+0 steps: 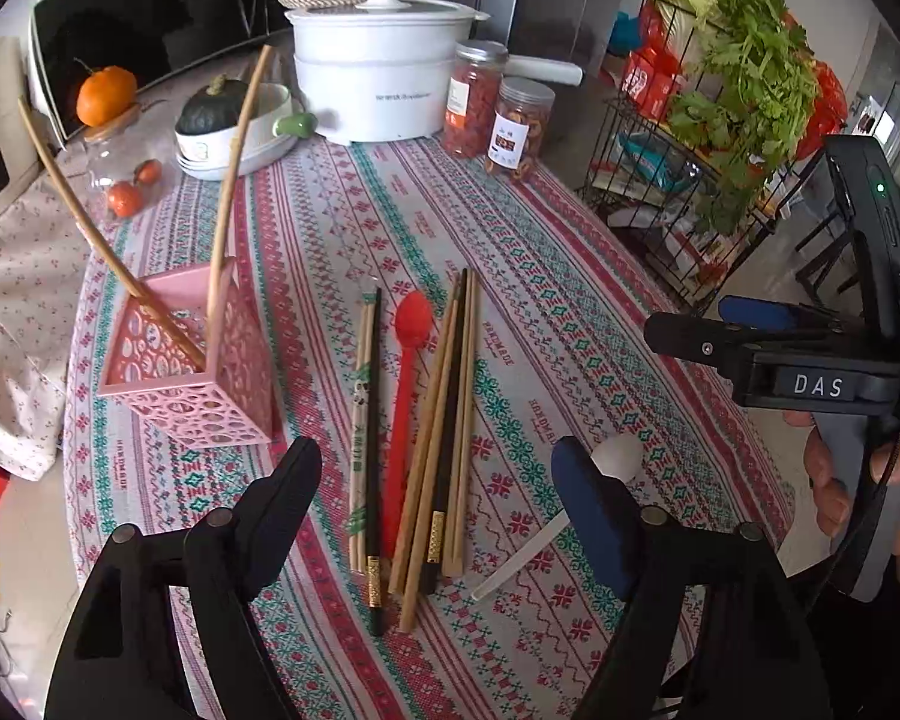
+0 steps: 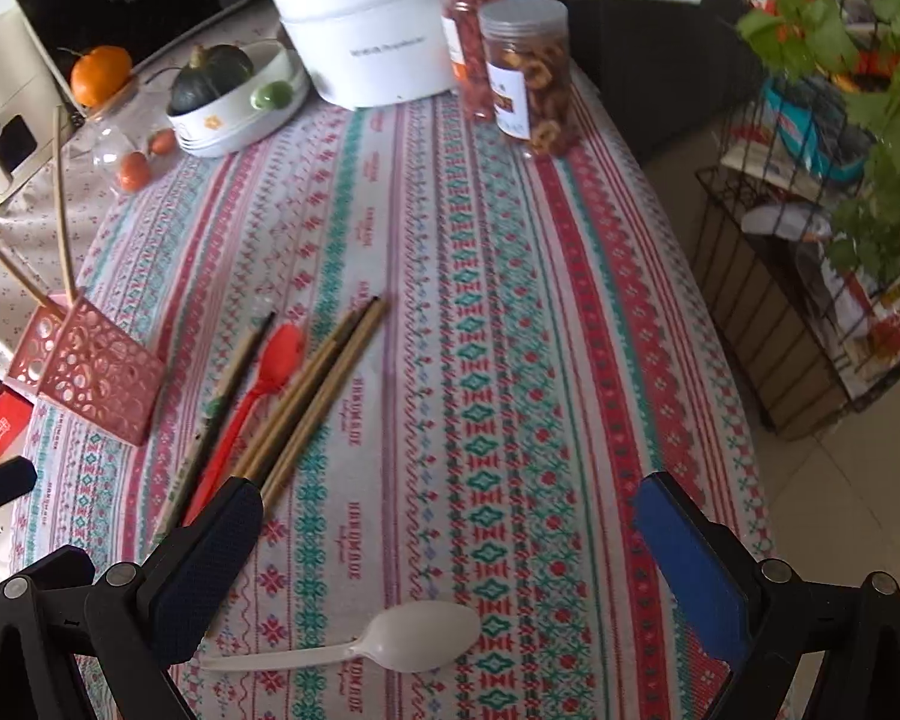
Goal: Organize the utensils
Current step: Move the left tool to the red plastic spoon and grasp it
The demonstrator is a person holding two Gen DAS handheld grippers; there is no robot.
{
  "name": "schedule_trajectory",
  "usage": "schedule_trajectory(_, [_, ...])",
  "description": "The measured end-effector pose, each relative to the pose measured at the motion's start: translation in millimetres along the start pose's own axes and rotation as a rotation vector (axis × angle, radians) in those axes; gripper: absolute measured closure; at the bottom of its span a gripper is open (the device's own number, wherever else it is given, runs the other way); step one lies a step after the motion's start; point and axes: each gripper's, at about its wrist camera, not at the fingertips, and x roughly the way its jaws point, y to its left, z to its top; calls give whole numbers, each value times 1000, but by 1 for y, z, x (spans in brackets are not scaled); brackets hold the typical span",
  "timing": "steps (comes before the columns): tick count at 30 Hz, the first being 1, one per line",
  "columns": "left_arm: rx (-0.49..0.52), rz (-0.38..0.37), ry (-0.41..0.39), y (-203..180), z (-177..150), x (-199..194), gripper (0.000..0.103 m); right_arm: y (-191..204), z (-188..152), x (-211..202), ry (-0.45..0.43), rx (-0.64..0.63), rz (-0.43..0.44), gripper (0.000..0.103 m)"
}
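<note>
White spoon [image 1: 615, 456]: handle and bowl partly behind the left hand-held gripper's blue pad in left wrist view. In right wrist view, near ends of the chopsticks [image 2: 315, 387] and red spoon [image 2: 252, 396] are hidden behind the right hand-held gripper's dark pad; the pot [image 2: 360, 42] is cut off by the top edge. Jar label [image 2: 513, 102] txt too blurred to read.

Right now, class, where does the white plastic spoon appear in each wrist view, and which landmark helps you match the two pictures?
Left wrist view: white plastic spoon at lower right, its bowl partly hidden behind a finger of the left hand-held gripper.
Right wrist view: the spoon lies at bottom centre, fully visible.
Shared landmark: the red plastic spoon among the chopsticks.
</note>
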Motion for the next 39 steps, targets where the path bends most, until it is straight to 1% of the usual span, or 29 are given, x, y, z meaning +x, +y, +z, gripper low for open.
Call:
schedule_trajectory(1, [5, -12, 19, -4, 3, 8, 32, -6, 1, 3, 14, 20, 4, 1])
schedule_trajectory(3, [7, -19, 48, -9, 13, 25, 50, -16, 3, 7, 34, 51, 21, 1])
schedule_trajectory(4, [1, -17, 65, -10, 19, 35, 54, -20, 4, 8, 44, 60, 25, 1])
schedule_trajectory(6, [-16, -6, 99, -9, 32, 56, 65, -23, 7, 11, 65, 67, 29, 1])
schedule_trajectory(9, [-32, 29, 127, -8, 50, 84, 75, -27, 6, 14, 103, 73, 30, 1])
schedule_trajectory(12, [-57, 64, 154, -1, 66, 109, 81, -29, 3, 17, 130, 68, 42, 1])
schedule_trajectory(16, [-91, 105, 189, 11, 81, 137, 81, -32, 0, 22, 154, 69, 51, 1])
schedule_trajectory(19, [-105, 132, 217, 18, 83, 151, 81, -32, -1, 23, 160, 68, 52, 1])
schedule_trajectory(20, [-109, 132, 225, 19, 84, 155, 81, -32, 0, 24, 160, 66, 53, 1])
schedule_trajectory(21, [-109, 132, 208, 20, 85, 155, 81, -31, 0, 24, 161, 63, 53, 1])
schedule_trajectory(23, [-109, 133, 210, 21, 88, 157, 81, -30, -1, 25, 165, 57, 51, 1])
schedule_trajectory(28, [-116, 110, 232, 24, 100, 166, 80, -29, -5, 29, 194, 52, 50, 1])
schedule_trajectory(30, [-107, 98, 241, 25, 104, 169, 77, -29, -6, 31, 207, 51, 54, 1])
schedule_trajectory(33, [-119, 99, 273, 25, 109, 172, 77, -30, -9, 32, 217, 57, 54, 1])
schedule_trajectory(35, [-105, 97, 284, 23, 112, 175, 75, -32, -10, 32, 218, 63, 59, 1])
schedule_trajectory(39, [-57, 135, 290, 13, 112, 182, 69, -33, -9, 33, 222, 69, 60, 1])
